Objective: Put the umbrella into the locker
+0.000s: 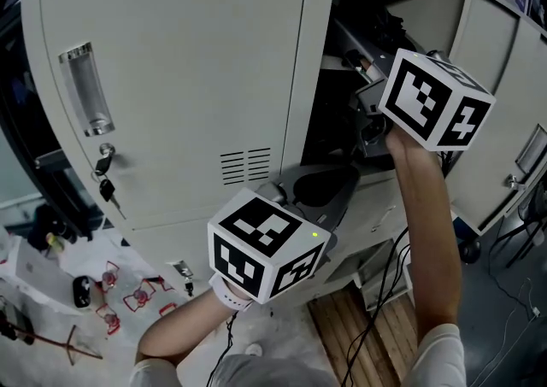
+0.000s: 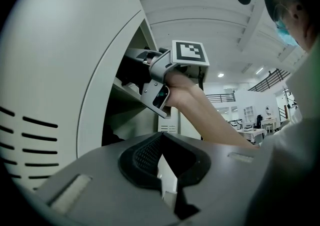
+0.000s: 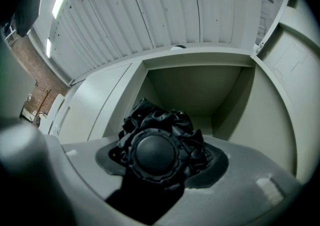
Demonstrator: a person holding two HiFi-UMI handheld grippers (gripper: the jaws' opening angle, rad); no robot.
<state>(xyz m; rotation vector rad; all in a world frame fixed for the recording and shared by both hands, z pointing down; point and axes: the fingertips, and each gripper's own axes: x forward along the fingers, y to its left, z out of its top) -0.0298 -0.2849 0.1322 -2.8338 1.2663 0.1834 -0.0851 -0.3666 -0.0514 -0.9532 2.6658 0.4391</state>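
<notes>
The folded black umbrella (image 3: pixel 155 145) faces me end-on in the right gripper view, its round cap in front and its ruffled cloth filling the space between the jaws. My right gripper (image 3: pixel 157 152) is shut on it and holds it at the mouth of the open locker compartment (image 3: pixel 200 90). From the head view, the right gripper (image 1: pixel 366 86) reaches into the dark opening at upper right. In the left gripper view the umbrella (image 2: pixel 131 68) sticks out ahead of that gripper. My left gripper (image 1: pixel 320 184) sits lower, near the locker's front, shut with nothing in it (image 2: pixel 162 165).
A closed locker door (image 1: pixel 171 78) with keys hanging from its lock (image 1: pixel 104 178) fills the left. The compartment's open door (image 1: pixel 500 112) stands at the right. On the floor are a wooden pallet (image 1: pixel 367 325), cables and small red-rimmed items (image 1: pixel 128 291).
</notes>
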